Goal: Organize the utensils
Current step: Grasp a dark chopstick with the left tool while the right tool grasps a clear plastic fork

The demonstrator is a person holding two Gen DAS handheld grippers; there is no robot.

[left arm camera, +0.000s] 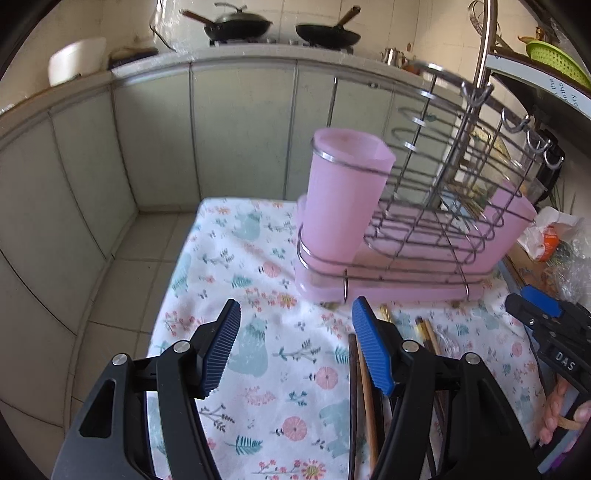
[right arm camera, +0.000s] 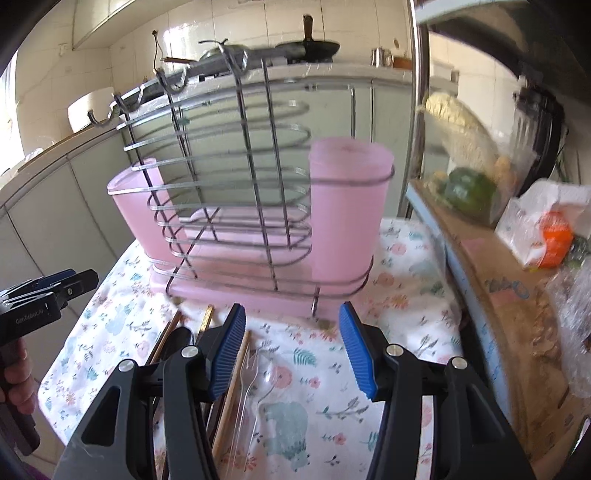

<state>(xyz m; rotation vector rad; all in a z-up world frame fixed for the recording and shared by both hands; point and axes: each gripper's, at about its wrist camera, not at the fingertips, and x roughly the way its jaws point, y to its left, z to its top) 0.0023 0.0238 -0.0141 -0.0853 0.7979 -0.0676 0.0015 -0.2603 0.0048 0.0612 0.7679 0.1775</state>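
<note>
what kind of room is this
Most likely a home kitchen. Two woks sit on a stove along the back counter with cabinets below, and a wire utensil rack with pink cups stands on a floral tablecloth beside loose chopsticks.

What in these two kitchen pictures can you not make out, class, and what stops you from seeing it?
- Inside of the pink cups: both views look from below their rims; contents unknown.
- Chopsticks: left wrist view, lower ends hidden behind the left tongs; count unclear.
- Clear plastic fork and spoon: right wrist view, transparent, handles cut off by the bottom edge beside the right tongs.
- Bagged food on the shelf: right wrist view, motion-blurred.
</note>
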